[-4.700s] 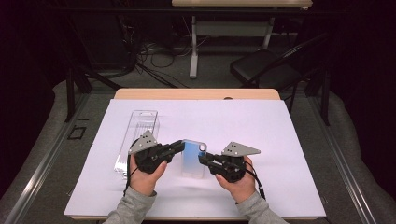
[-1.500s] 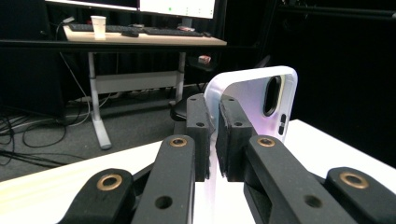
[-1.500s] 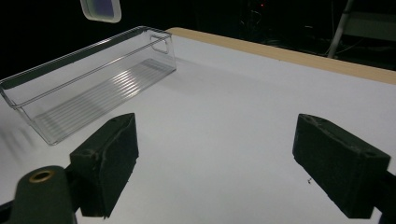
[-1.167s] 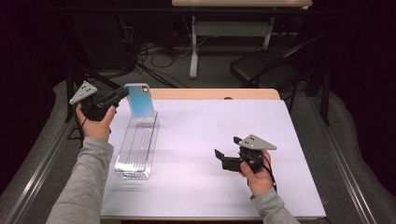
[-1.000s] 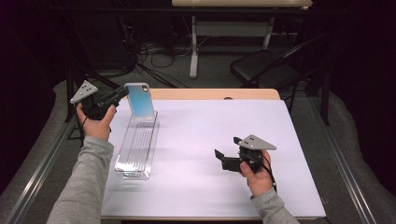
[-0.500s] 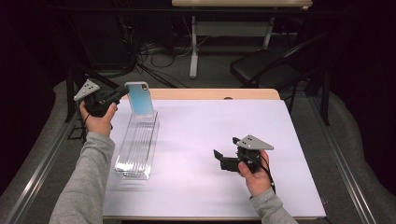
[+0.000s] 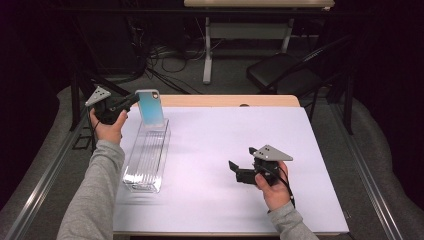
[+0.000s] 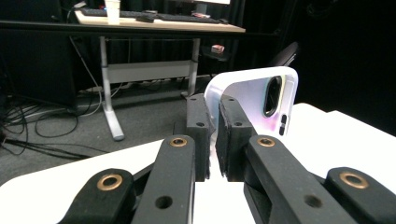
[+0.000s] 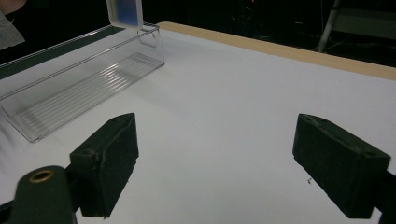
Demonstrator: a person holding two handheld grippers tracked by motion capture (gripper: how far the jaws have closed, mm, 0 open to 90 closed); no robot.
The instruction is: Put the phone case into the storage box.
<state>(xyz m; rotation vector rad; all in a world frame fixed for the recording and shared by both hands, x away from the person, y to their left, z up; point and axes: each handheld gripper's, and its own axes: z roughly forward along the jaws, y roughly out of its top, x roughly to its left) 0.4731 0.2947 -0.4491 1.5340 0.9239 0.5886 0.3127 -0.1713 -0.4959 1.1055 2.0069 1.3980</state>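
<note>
A pale blue phone case (image 7: 151, 107) hangs upright over the far end of a long clear plastic bin (image 7: 148, 155). My left gripper (image 7: 131, 101) is shut on the case's side edge and holds it from the left. In the left gripper view the pads (image 8: 232, 135) pinch the case (image 8: 261, 100), whose camera cutout faces me. The case's lower end (image 9: 124, 12) hangs just above the bin's far wall (image 9: 150, 39) in the right gripper view. My right gripper (image 7: 240, 165) rests low over the white table at the right, open, with nothing between its jaws (image 9: 224, 158).
The white sheet (image 7: 220, 135) covers the wooden table (image 7: 225, 101). A black folding chair (image 7: 285, 72) and a desk with cables stand on the floor beyond the far edge. Metal rails run along both sides of the table.
My left hand has brought the phone case slightly right and down toward the bin's far end. The right gripper has stayed put.
</note>
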